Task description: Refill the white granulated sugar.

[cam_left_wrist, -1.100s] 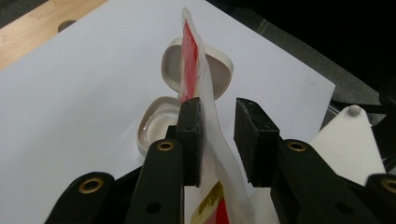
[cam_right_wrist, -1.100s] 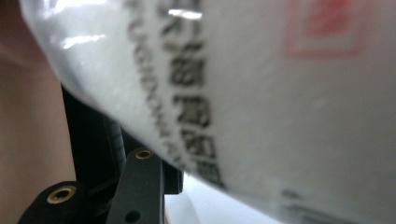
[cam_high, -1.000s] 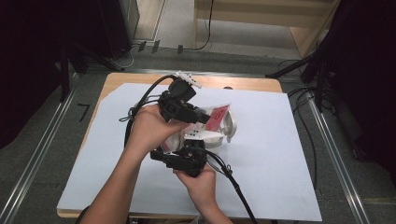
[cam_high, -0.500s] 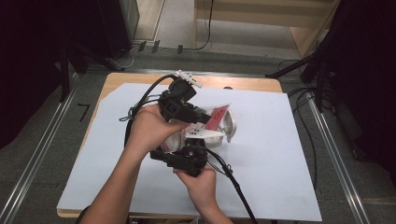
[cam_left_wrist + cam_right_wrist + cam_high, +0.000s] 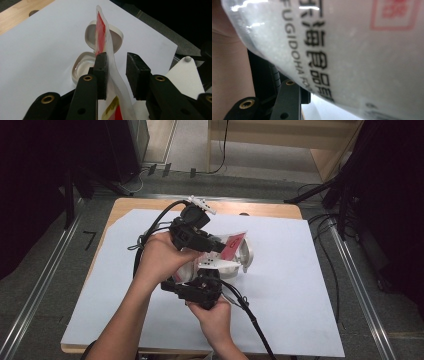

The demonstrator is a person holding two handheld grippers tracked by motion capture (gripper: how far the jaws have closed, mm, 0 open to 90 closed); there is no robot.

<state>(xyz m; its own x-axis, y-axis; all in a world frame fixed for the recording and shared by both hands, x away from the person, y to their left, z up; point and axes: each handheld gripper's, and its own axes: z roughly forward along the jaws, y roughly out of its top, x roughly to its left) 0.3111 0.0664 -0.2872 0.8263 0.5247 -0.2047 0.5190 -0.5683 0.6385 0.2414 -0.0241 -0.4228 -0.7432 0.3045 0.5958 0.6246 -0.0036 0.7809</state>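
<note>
Two grippers: pouch (image 5: 108, 42) between left gripper (image 5: 117, 75) jaws.

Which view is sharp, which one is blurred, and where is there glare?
High view: evenly lit, sharp, dark at both sides. Left gripper view: the bag and open white container are clear. Right gripper view: the bag is too near, its print soft, with glare streaks along the top edge.

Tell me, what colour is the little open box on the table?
The box is cream-white, lid up. It shows best in the left gripper view.
</note>
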